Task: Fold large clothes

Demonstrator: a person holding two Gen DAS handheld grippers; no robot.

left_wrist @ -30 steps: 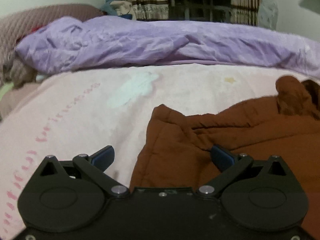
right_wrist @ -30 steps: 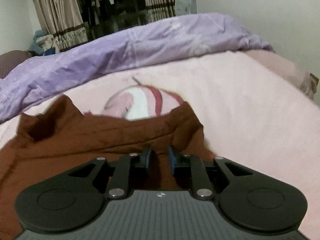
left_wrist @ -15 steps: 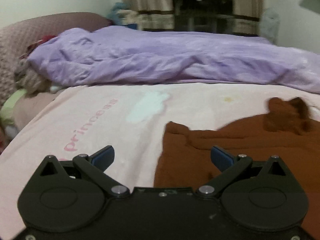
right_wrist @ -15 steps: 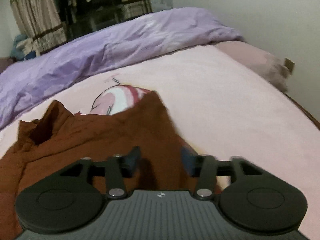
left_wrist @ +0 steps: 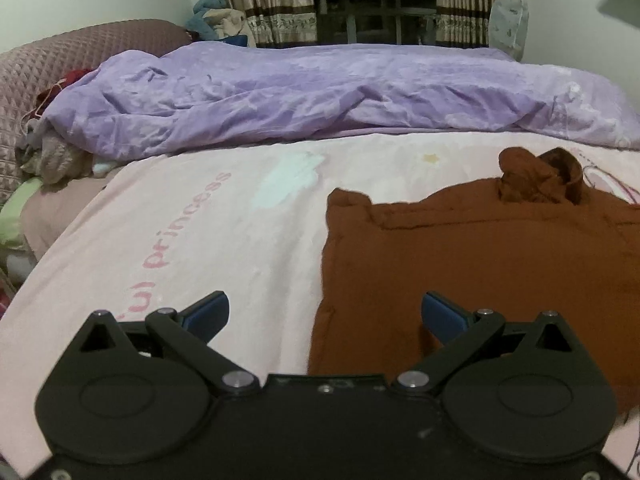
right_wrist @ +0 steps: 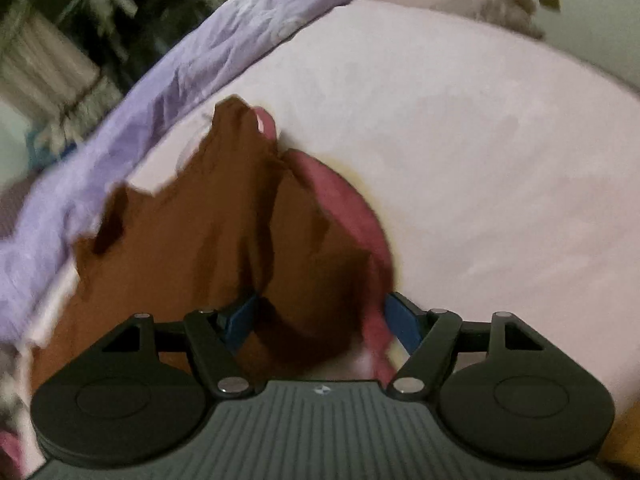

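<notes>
Rust-brown fabric garment (left_wrist: 480,264) lay flat on the pink printed bedsheet (left_wrist: 200,240) in my left wrist view; left gripper (left_wrist: 324,312) stood wide, empty, straddling its near left edge. In my right wrist view, right gripper (right_wrist: 320,320) was spread, cloth bunched between its fingers, ungripped. I judged a fold was starting; next, close on the edge.

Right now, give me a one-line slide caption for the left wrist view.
Open left claw hovers over brown garment's left edge on the pink bedsheet, purple duvet behind.

Dim indoor light, fisheye-bent edges, right view tilted, motion-blurred
</notes>
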